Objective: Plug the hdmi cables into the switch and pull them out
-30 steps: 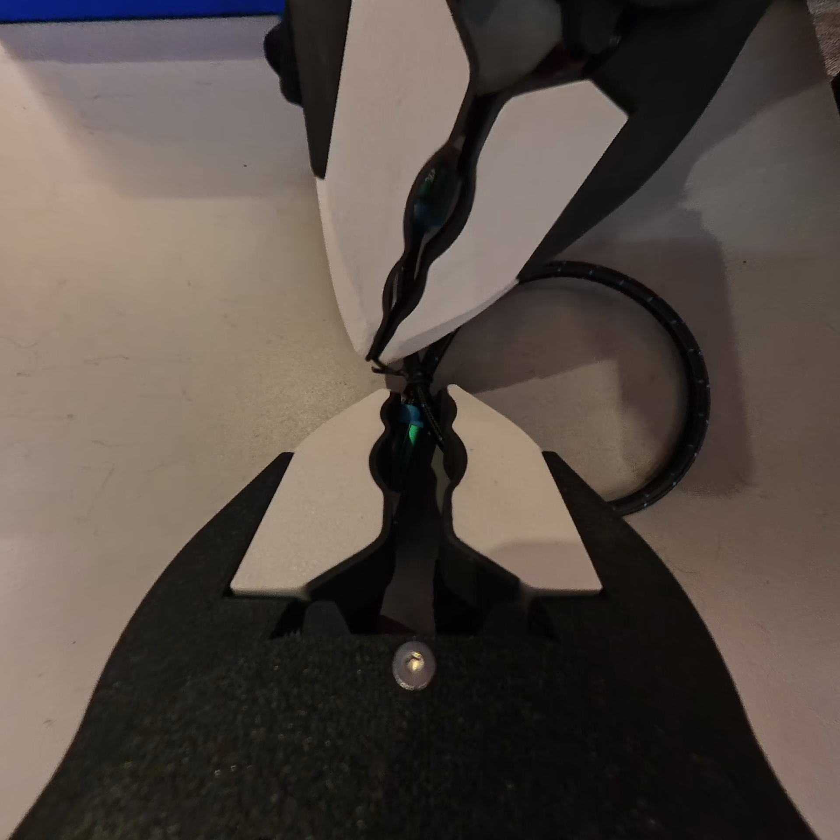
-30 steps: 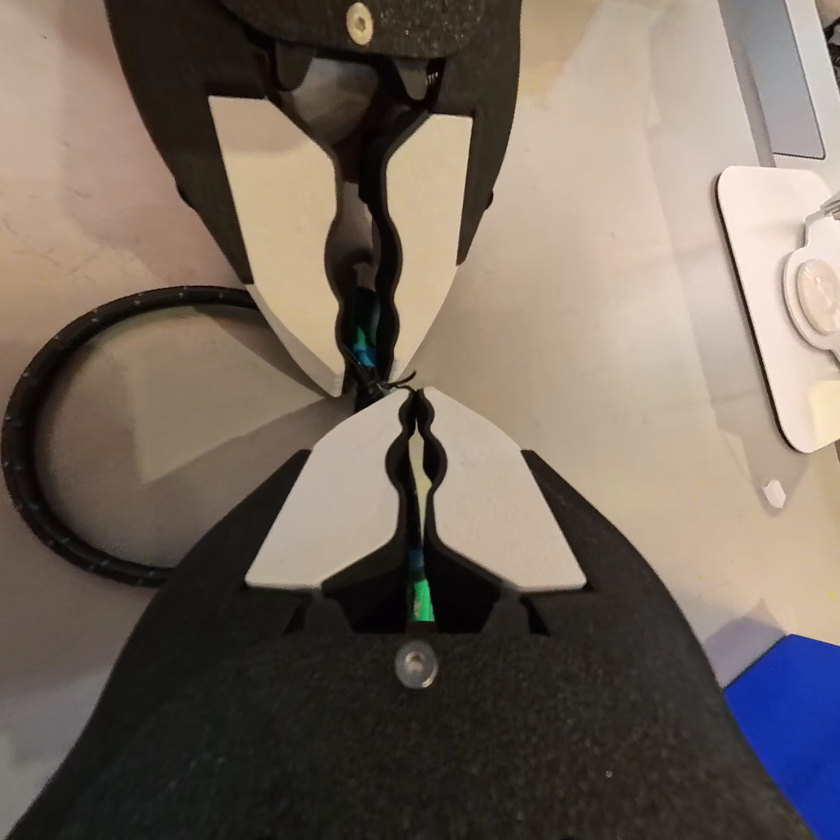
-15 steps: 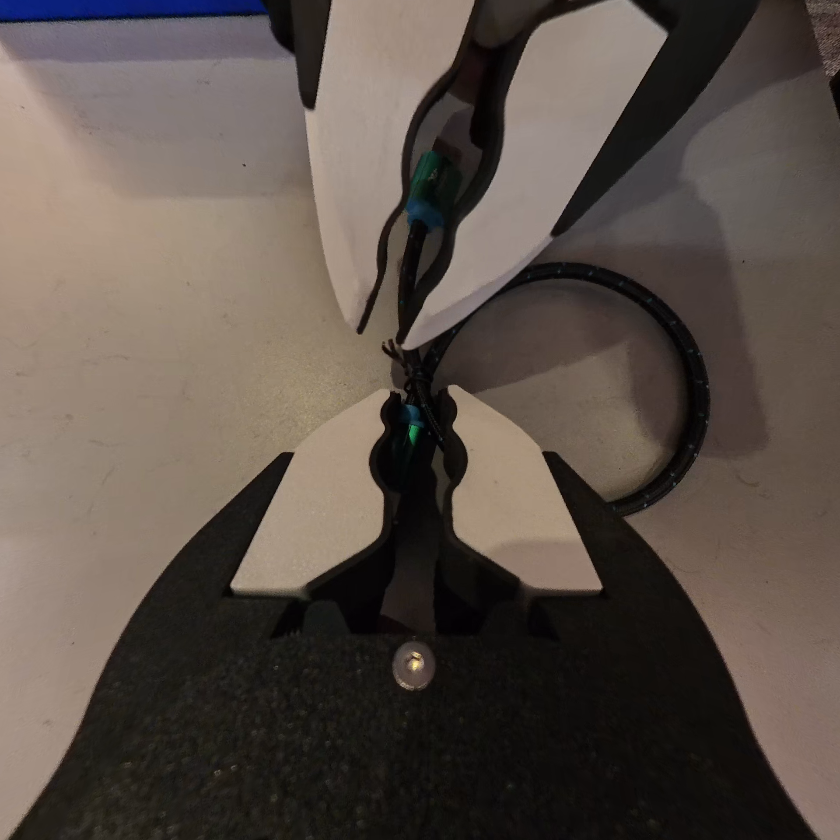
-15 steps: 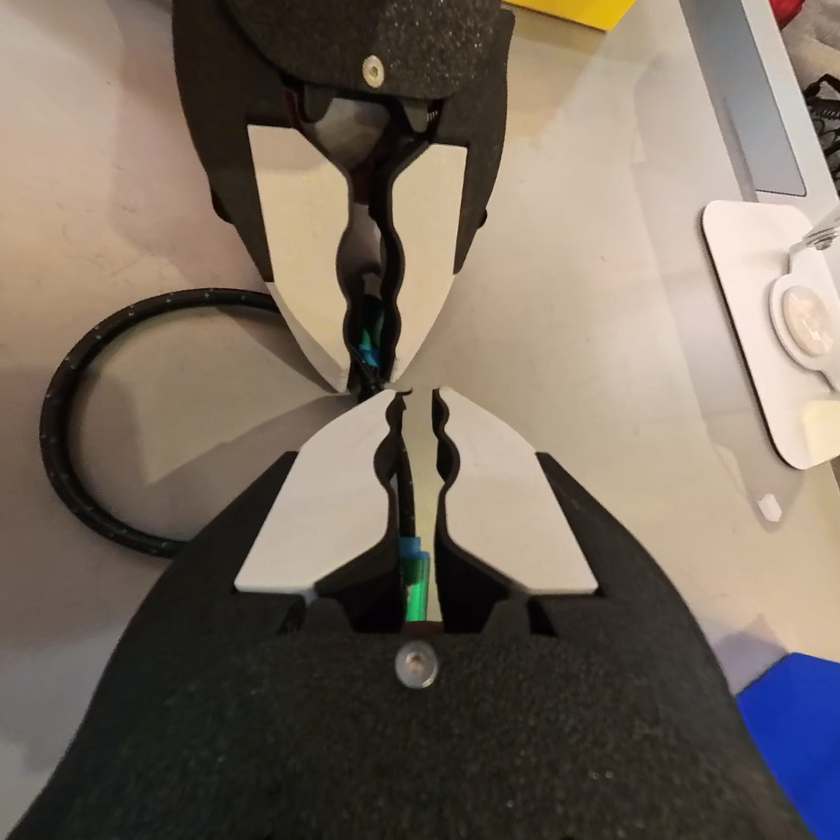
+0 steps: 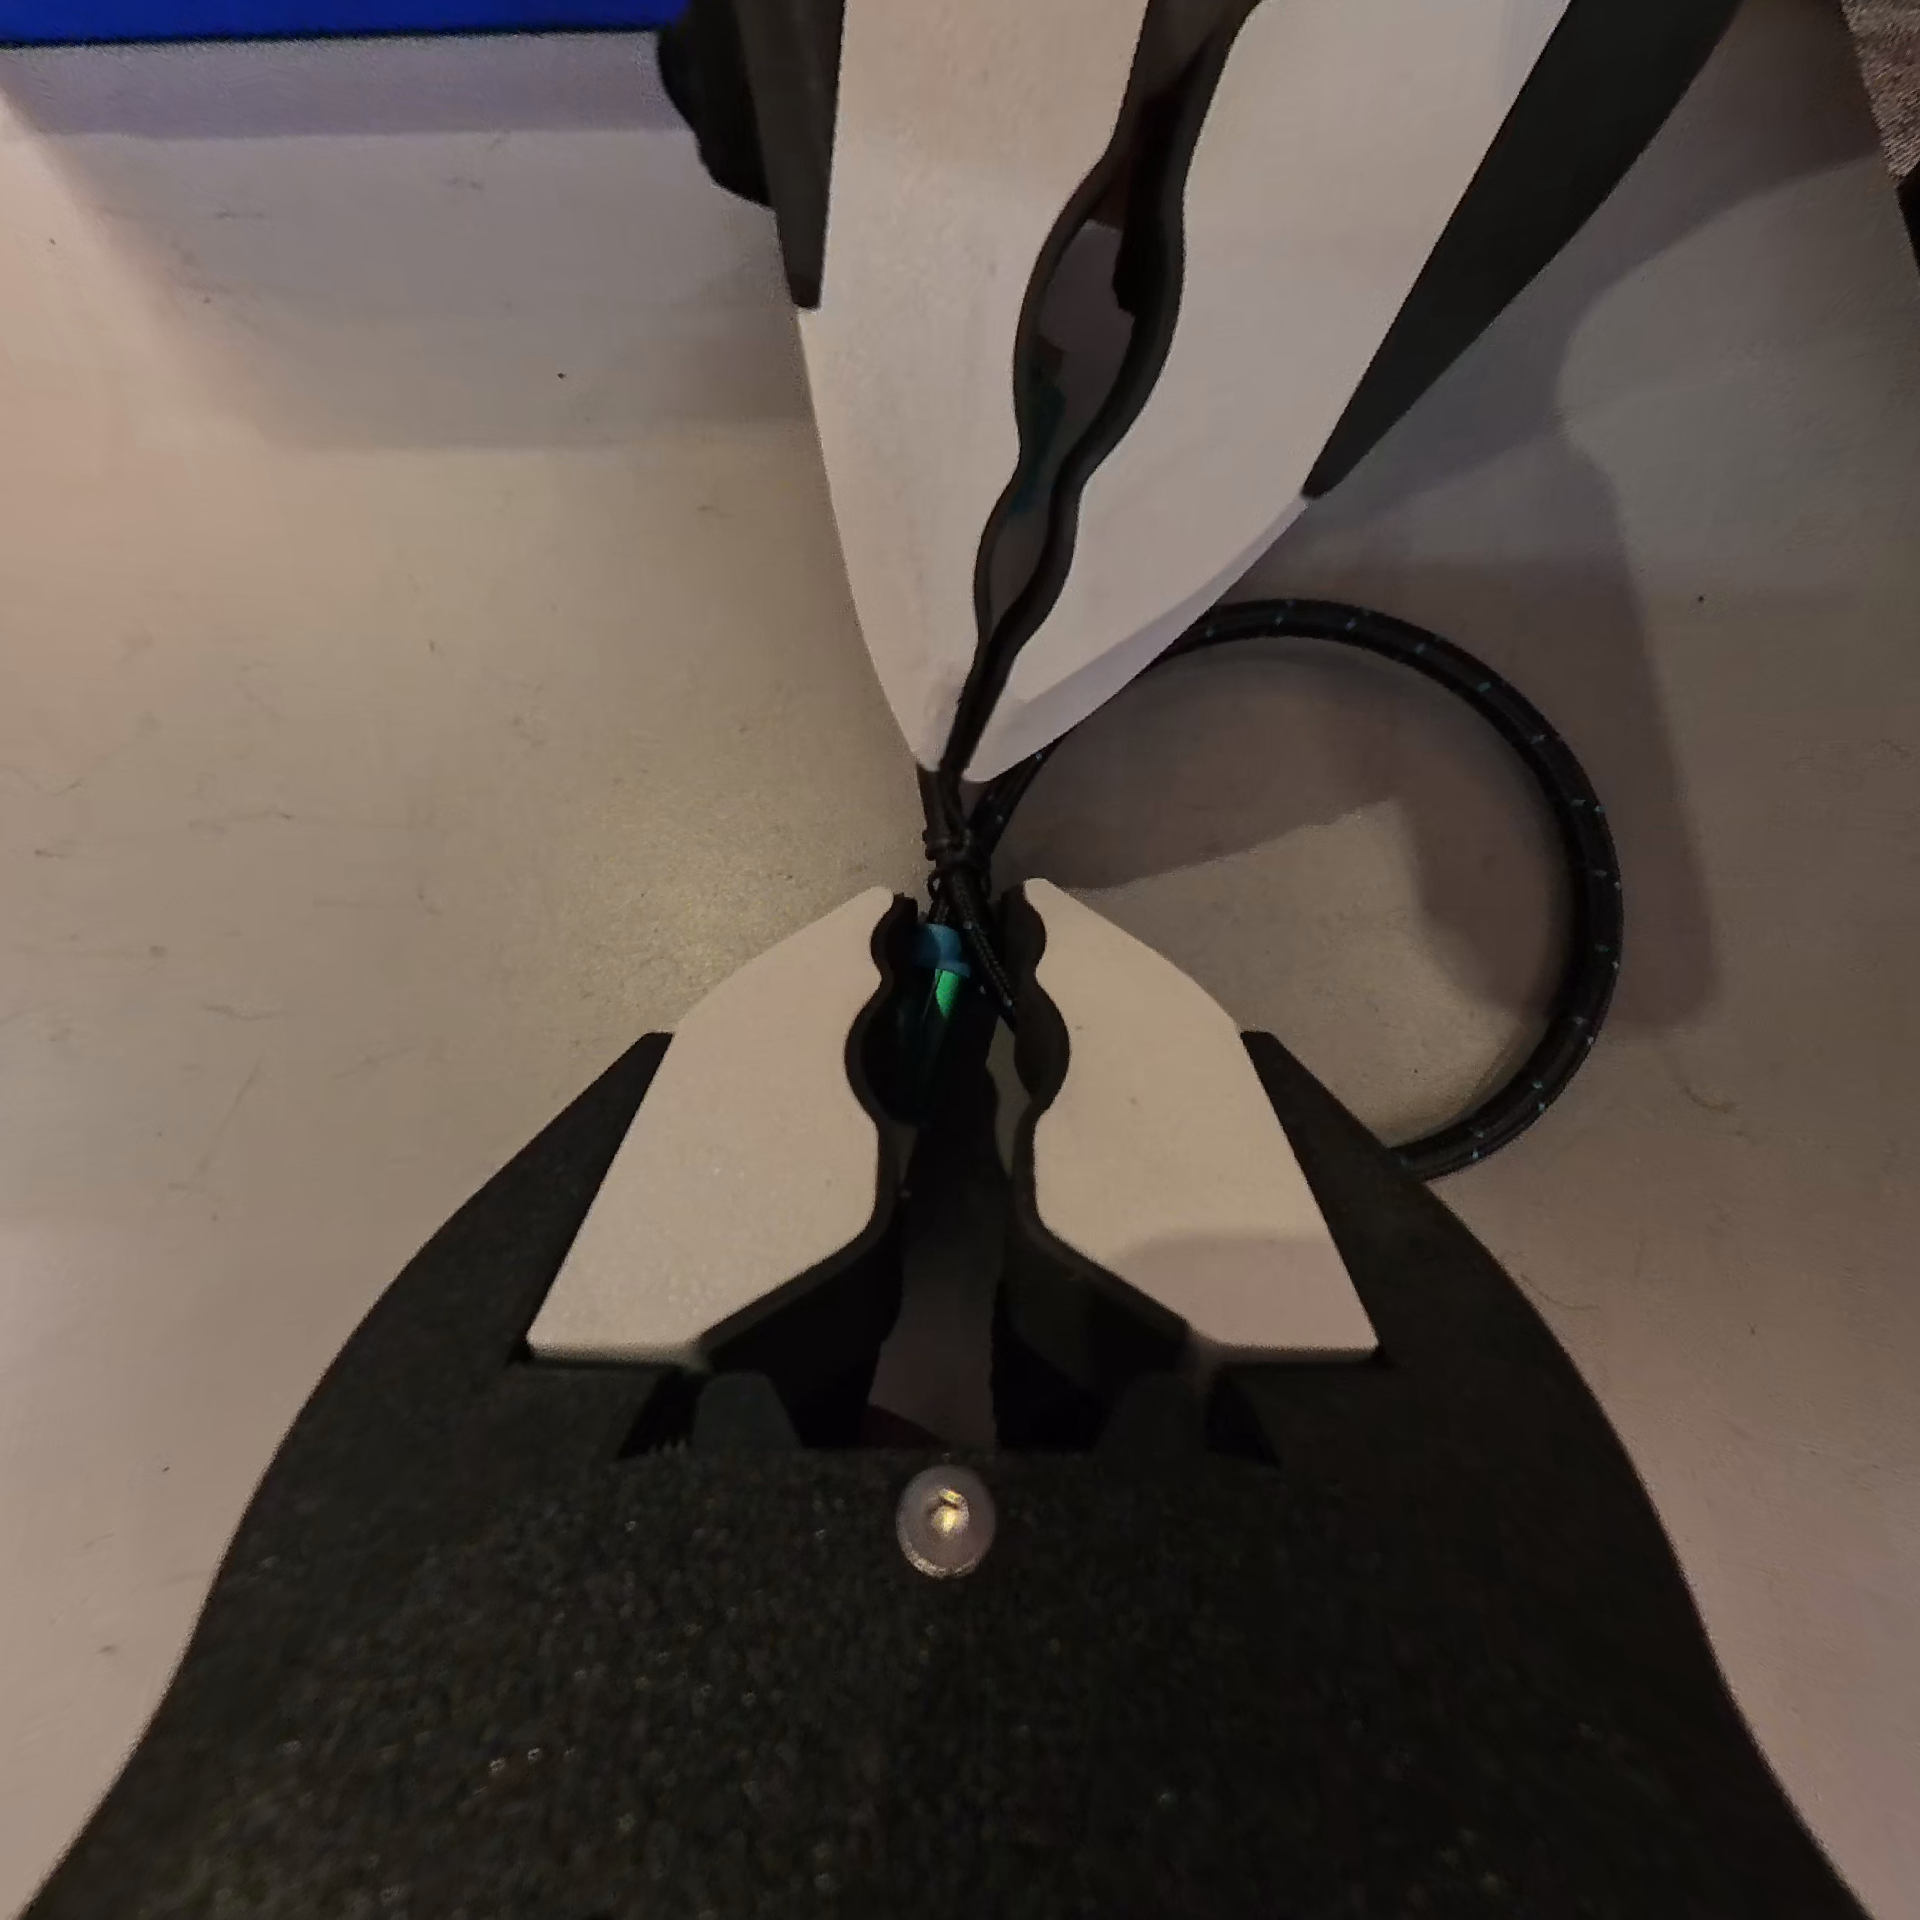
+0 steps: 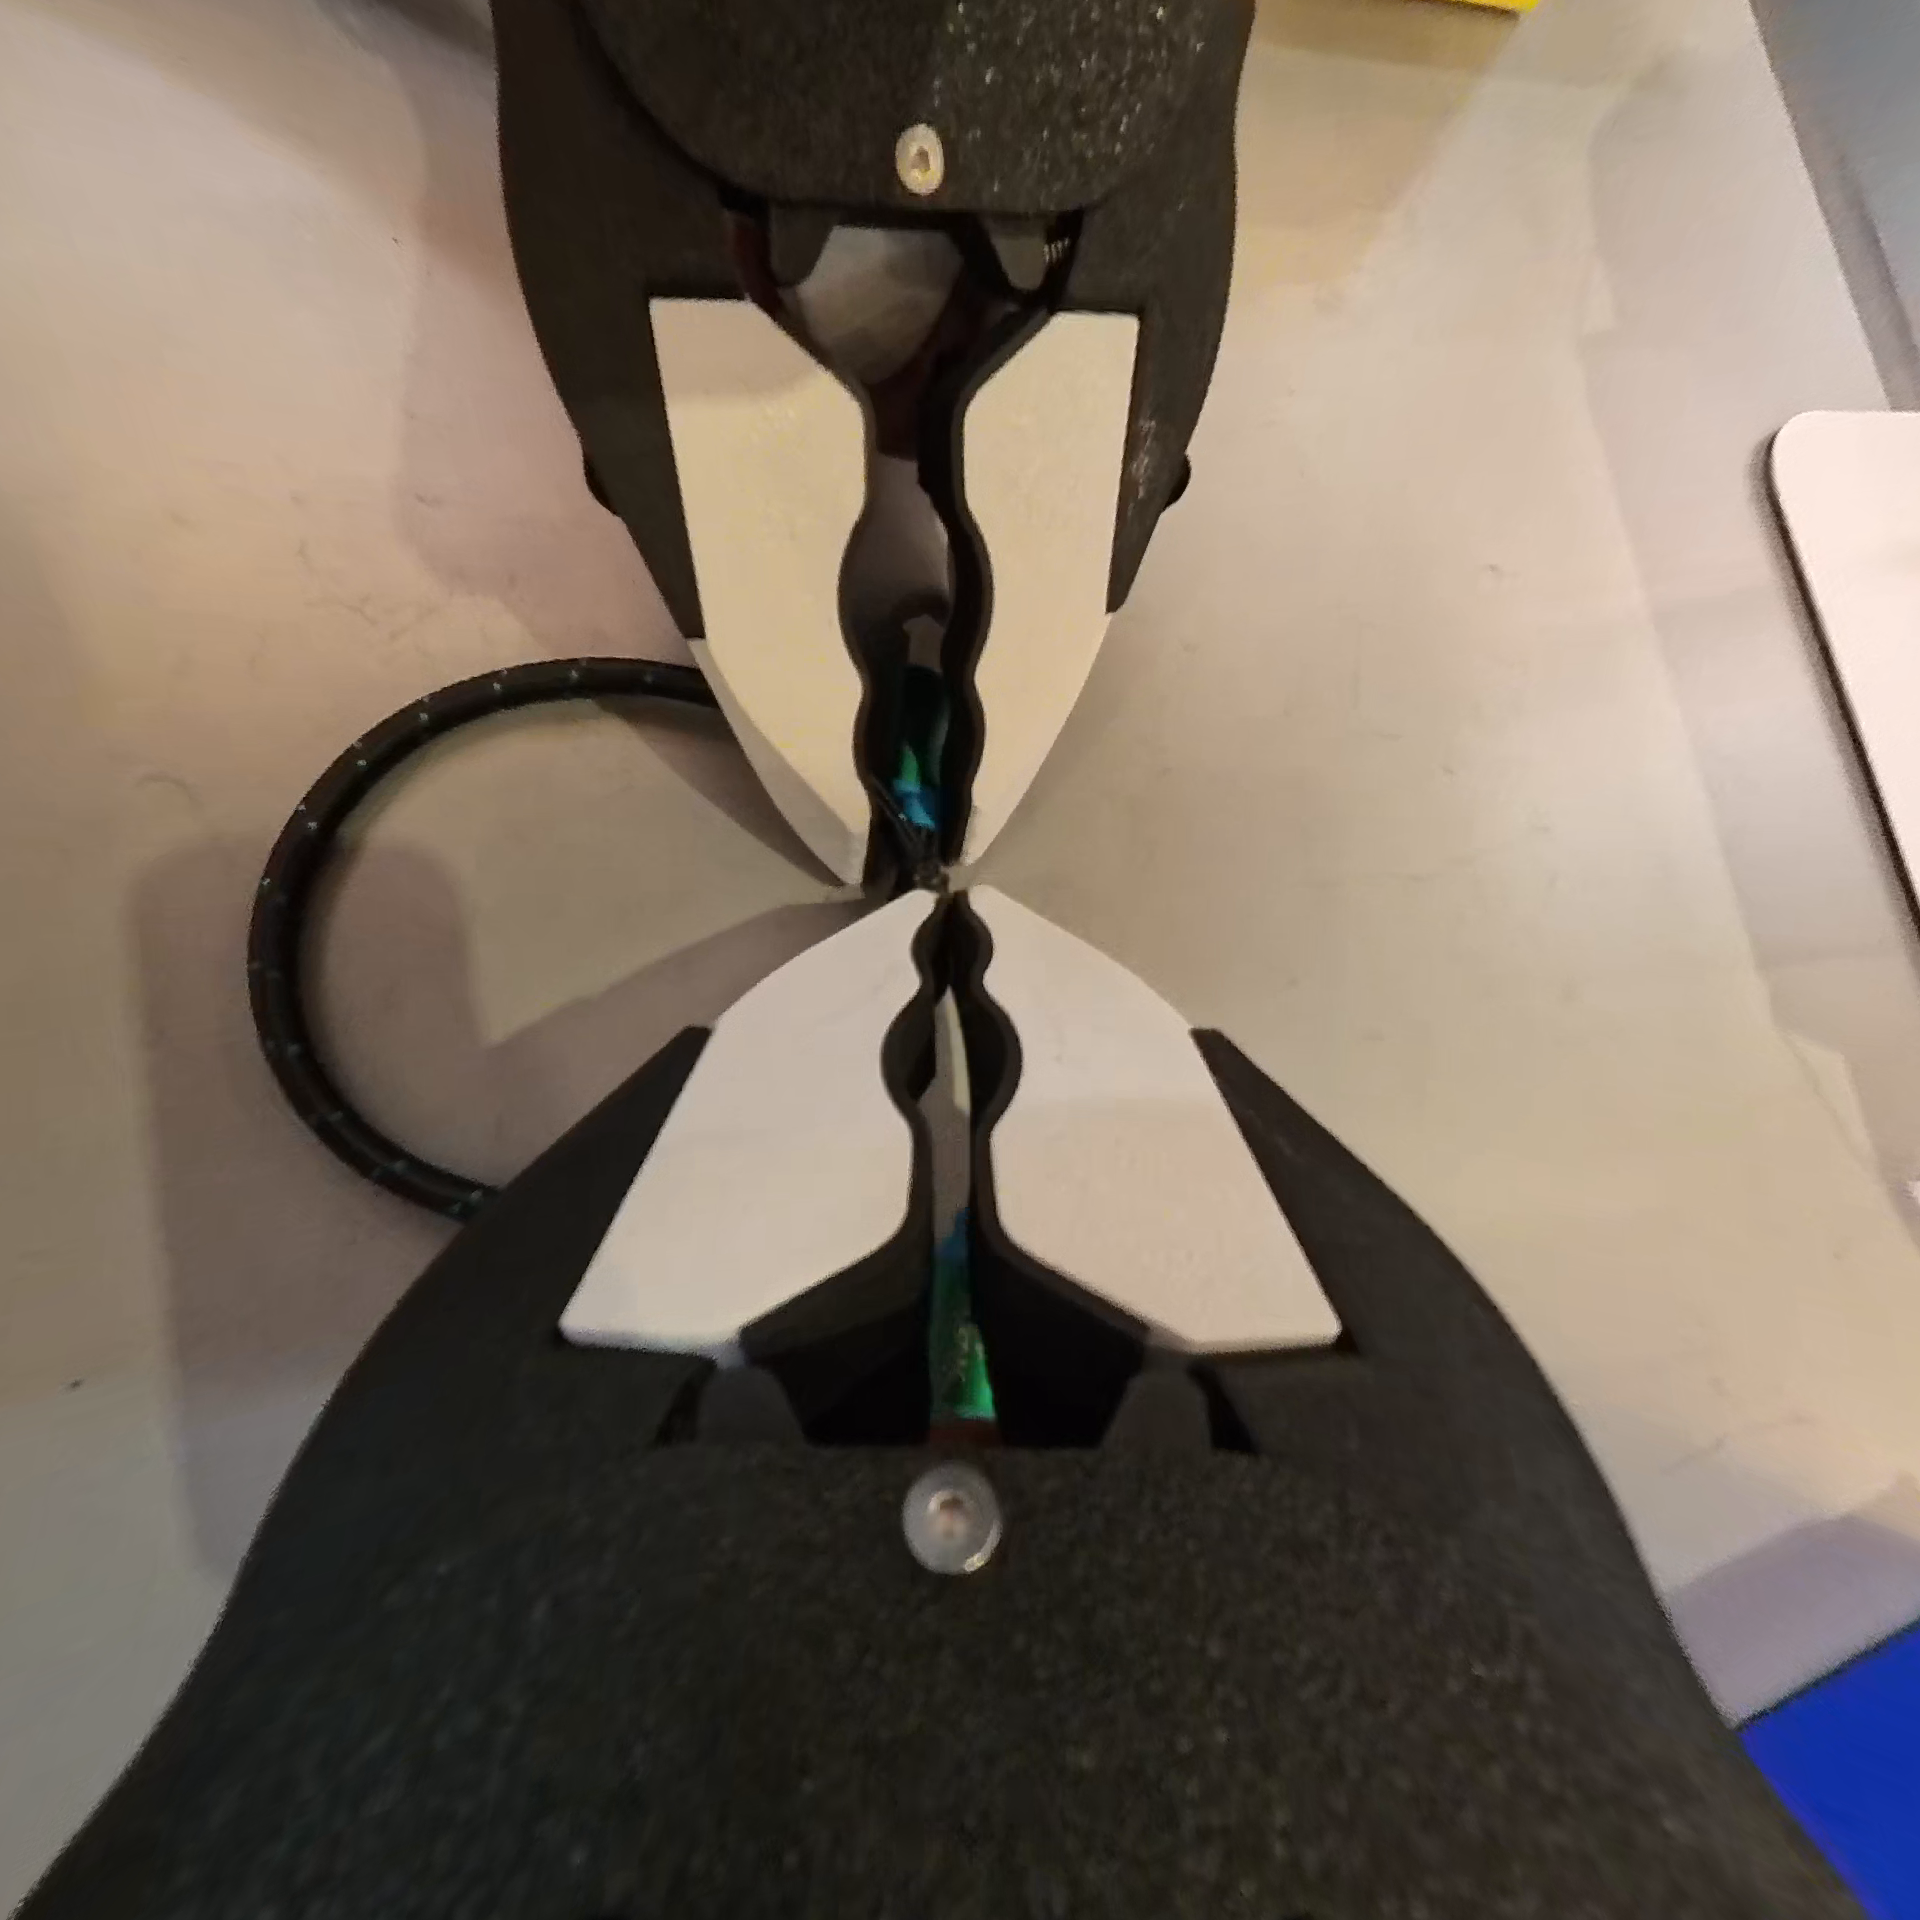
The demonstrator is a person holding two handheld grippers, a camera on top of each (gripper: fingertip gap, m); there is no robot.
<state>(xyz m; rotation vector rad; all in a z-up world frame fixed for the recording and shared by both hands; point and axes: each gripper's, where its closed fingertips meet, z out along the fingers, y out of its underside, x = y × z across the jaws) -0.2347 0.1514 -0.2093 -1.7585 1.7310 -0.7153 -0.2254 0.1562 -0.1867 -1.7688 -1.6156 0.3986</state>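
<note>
A black braided hdmi cable (image 5: 1590,914) with teal flecks lies in a loop on the beige table, and also shows in the right wrist view (image 6: 281,956). Both grippers meet tip to tip above it. My left gripper (image 5: 961,894) is shut on one green and blue plug (image 5: 940,966). My right gripper (image 6: 951,904) is shut on the other green plug (image 6: 961,1340), which sits deep between its fingers. In each view the other gripper shows at the top, the right one (image 5: 951,764) and the left one (image 6: 914,862). No switch is in view.
A white flat pad (image 6: 1849,644) lies at the right edge of the table. A blue surface (image 6: 1849,1766) is at the near right corner and also shows in the left wrist view (image 5: 312,16). A yellow object (image 6: 1496,3) is at the far edge. Left and right tips are no more than a few centimetres apart. Both grippers' tips are roughly 35 cm from the yellow object (image 6: 1496,3).
My right gripper opened slightly half a second ago and has shut again on its plug. My left gripper has kept its grip and hardly moved.
</note>
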